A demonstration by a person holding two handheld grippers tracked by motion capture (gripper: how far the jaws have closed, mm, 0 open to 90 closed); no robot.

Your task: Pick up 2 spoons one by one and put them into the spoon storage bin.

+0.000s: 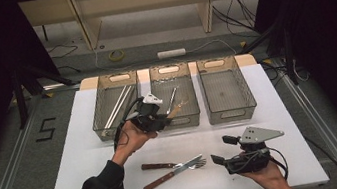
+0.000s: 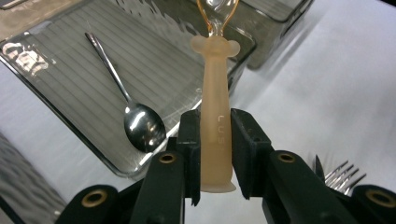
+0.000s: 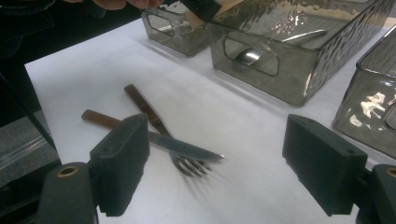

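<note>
The left gripper is held above the near rim of the middle bin, which stands in a row of three along the far edge of the desk. In the left gripper view its pads are clamped on the handle of a translucent peach spoon. The handle runs straight out between the two pads, its butt end projecting slightly behind them. The orange-tinted bowl end points away from the gripper, over the middle bin. In the high view the spoon angles out from the gripper over that bin's near end.

A metal spoon lies flat on the floor of the middle bin, bowl toward the near wall, handle toward the far wall. The left bin holds pale chopsticks lying lengthwise. The right bin stands at the far right of the row.

The right gripper is held low near the right part of the desk's near edge, pointing left. Its pads stand well apart, with nothing gripped between them.

Near the middle of the near edge, just left of the right gripper, lie a wooden-handled knife and a wooden-handled fork. The two cross at their metal ends, the knife blade lying over the fork's neck, handles pointing left. Neither gripper touches them.
</note>
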